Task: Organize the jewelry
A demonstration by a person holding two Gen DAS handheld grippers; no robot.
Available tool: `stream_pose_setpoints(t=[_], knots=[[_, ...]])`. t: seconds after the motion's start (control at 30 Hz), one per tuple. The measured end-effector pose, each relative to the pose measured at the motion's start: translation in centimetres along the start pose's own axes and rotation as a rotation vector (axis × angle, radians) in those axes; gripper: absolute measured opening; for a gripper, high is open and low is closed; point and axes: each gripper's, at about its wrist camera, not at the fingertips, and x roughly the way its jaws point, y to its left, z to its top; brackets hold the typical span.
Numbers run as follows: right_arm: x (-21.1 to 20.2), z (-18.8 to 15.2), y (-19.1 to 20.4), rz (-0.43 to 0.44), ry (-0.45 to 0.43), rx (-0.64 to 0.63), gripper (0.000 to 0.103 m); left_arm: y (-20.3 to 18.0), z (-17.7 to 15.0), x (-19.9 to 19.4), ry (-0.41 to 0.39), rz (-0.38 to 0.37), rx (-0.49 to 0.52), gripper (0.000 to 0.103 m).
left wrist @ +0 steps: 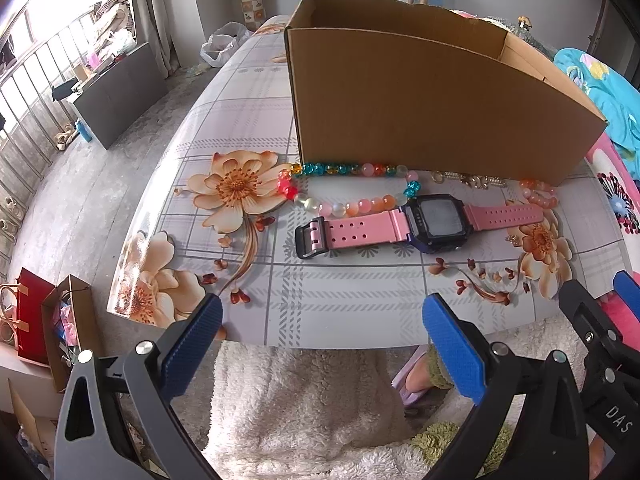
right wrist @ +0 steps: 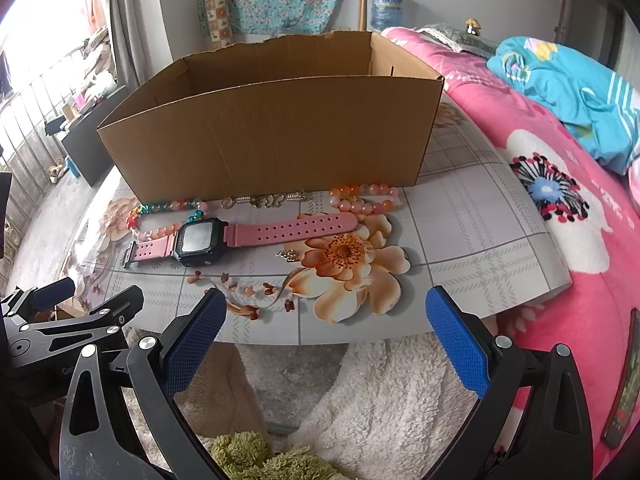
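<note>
Pink-strapped watch [left wrist: 420, 222] flat beside beads [left wrist: 352, 188]

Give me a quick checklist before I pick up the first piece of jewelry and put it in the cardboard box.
1. Left gripper open and empty: ok.
2. Right gripper open and empty: ok.
3. Cardboard box top open, upright on the table: ok.
4. Box inside free of clutter: cannot tell, the near wall hides the floor.
5. Pink watch lying flat with nothing on top of it: ok.
6. Multicolored bead bracelet apart from the watch: not ok, its beads meet the strap near the watch face.
</note>
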Motion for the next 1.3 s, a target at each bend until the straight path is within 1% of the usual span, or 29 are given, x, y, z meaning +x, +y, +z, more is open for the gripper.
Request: stream_pose_setpoints(t=[0.27, 0.43, 0.63, 0.8, 1.0, 1.13, 1.2, 1.3], knots=[[-0.4, -0.2, -0.2, -0.014, -0.009, 0.004, 0.096, 0.0, -0.1, -0.2, -0.004, -0.003, 0.003, 0.097], [-0.5, -0.4, -0.4, -0.016, -0.017, 0.009, 0.096, 0.1, 0.2, -0.1, -0.007, 0.000, 0.022, 0.097], [-0.3, -0.6, -0.6, -0.003, -0.021, 0.019, 0.096, 0.3, 1.1, -0.4, -0.027, 0.000, 0.021, 0.097], [-0.3, -0.4, -1.1, 0.004, -0.045, 0.020, 0.096, 0.9, 1.7, -0.8, -0.077, -0.025, 0.028, 0.097], [-0.2, 0.0, -1.2, 0.027, -0.098, 0.009, 0.096, 1.9, 2.3, -1.2, -0.149, -0.141, 0.013, 0.097], [-0.3, 0.5, -0.9, 0.066, -0.148, -0.037, 0.096, 3.1, 2.7, -1.7, -0.192, -0.226, 0.015, 0.097], [-0.6, 1.1, -0.7, 0.111, -0.177, -0.084, 0.096, 3.7, 3.1, -1.7, -0.202, -0.262, 0.005, 0.098], [-0.5, 2.3, 0.2, 0.198, -0.200, -0.192, 0.096, 4.6, 3.7, -1.5, -0.206, -0.305, -0.019, 0.097]])
